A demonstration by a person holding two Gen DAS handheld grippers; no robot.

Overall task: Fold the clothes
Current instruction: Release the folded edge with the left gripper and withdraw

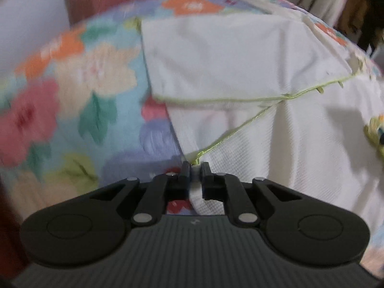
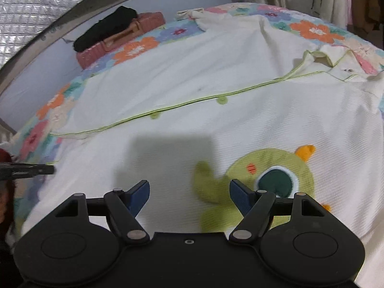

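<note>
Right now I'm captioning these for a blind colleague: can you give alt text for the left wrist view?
The left gripper is shut on the green-piped corner of a white garment. The garment lies partly folded on a floral bedspread, which is blurred to the left.

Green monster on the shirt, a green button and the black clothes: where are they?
green monster [image 2: 276, 180], right wrist view, its body.
green button [image 2: 222, 100], right wrist view, its middle.
black clothes [image 2: 108, 30], right wrist view, their middle.
</note>
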